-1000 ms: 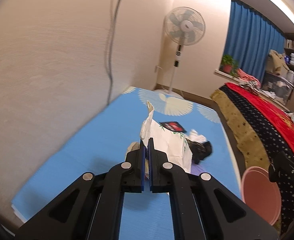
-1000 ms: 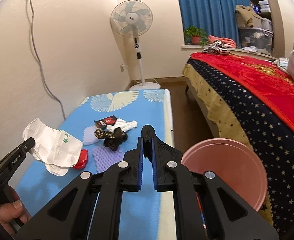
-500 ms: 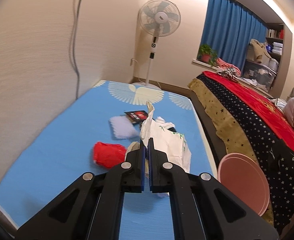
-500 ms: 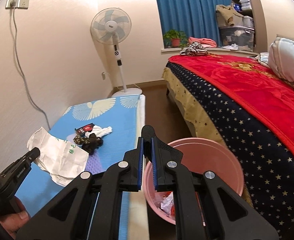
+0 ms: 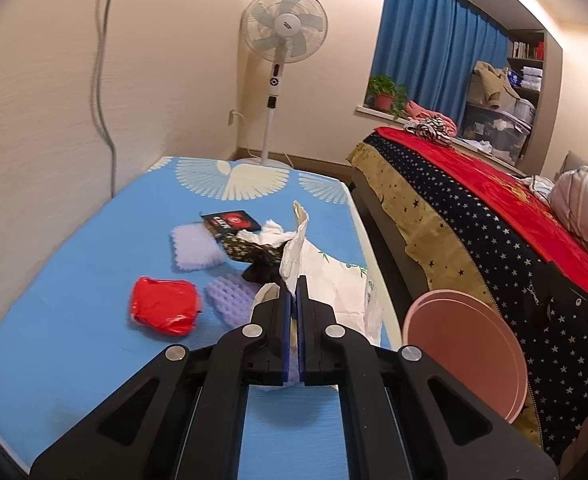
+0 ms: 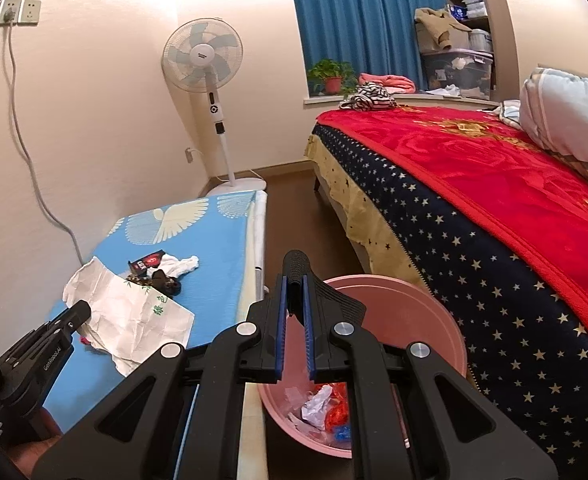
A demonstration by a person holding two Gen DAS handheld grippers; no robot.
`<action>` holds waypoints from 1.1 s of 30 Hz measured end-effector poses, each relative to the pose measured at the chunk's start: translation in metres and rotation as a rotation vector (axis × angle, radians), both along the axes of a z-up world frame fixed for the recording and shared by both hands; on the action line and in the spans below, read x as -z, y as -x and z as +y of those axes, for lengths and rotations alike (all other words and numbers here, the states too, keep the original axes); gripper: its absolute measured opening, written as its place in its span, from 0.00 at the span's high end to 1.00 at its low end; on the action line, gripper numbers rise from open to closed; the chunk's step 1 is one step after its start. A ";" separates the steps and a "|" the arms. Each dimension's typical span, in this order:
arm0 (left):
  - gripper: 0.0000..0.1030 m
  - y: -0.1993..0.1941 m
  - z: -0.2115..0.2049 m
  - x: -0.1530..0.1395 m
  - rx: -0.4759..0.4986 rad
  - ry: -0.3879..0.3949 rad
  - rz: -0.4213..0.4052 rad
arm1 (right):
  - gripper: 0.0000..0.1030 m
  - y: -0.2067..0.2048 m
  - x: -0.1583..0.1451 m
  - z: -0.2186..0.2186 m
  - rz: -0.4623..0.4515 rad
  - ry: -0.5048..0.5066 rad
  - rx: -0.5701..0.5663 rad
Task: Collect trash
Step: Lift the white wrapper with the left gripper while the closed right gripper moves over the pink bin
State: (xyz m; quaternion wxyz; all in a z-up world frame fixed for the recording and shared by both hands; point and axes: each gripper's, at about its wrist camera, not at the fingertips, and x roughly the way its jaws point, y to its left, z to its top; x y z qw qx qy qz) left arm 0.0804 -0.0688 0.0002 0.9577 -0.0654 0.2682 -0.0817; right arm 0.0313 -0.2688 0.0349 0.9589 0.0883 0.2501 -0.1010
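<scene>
Two tongs are clenched: the left tongs (image 5: 293, 280) grip one white paper bag (image 5: 330, 280) over the blue bench (image 5: 74, 280), the right tongs (image 6: 294, 280) pinch a black handle above one pink bin (image 6: 434, 320) holding scraps. Beyond lie one red wrapper (image 5: 163, 305), two purple foam pads (image 5: 194, 247), one fan (image 5: 283, 28).

A crumpled white paper bag (image 5: 326, 280) with green print hangs above the blue mat (image 5: 74, 280). On the mat lie a red wrapper (image 5: 164, 304), foam pieces, tissue. The pink bin (image 6: 406, 320) on the floor holds scraps.
</scene>
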 end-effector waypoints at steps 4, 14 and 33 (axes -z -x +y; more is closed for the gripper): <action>0.98 -0.001 -0.011 0.001 0.026 -0.001 -0.001 | 0.92 0.001 0.001 -0.006 0.001 0.001 0.019; 0.98 -0.003 -0.042 0.006 0.082 -0.002 0.006 | 0.92 0.004 0.007 -0.029 0.014 -0.003 0.080; 0.98 -0.017 -0.099 0.026 0.189 -0.009 0.050 | 0.92 0.004 0.027 -0.063 0.065 -0.026 0.175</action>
